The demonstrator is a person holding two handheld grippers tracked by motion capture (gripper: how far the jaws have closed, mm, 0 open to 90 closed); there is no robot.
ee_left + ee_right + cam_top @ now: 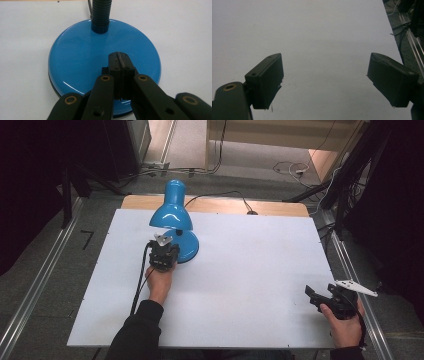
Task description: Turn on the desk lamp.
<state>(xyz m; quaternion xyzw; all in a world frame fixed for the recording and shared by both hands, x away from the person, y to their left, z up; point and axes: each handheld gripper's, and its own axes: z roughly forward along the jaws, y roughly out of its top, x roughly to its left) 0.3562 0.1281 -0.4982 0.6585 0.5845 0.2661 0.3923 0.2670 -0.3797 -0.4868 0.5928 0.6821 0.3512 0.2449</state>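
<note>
A blue lamp (172, 220) stands on the white table (240, 285), toward the far left part of it; its round base (100, 62) sits flat on the table, its bendy black neck (100, 15) goes up from the back of the base, and its shade (171, 210) hangs over the base, tipped toward the person.

The left gripper (164, 256) is right at the lamp; in the high view it sits on the near edge of the base, held by the person's left hand (159, 282); in the left gripper view (121, 65) its two jaws are pressed tight together, with nothing between them; the closed tip is over the near part of the blue base, and it looks like it is touching or almost touching the shiny top, but I cannot be sure which; the neck is straight ahead of the tip, on the far side of the base.

The right gripper (325, 296) is well away from the lamp, near the right front corner of the table, held by the right hand (346, 322); in the right gripper view (324, 82) its jaws are wide apart and hold nothing; there is just bare white table in front of them.

So the left gripper is much nearer to the lamp; I think a poke or a push on the base would be a job for the left one, since it is already there and closed; the right one would have to cross most of the table first.
</note>
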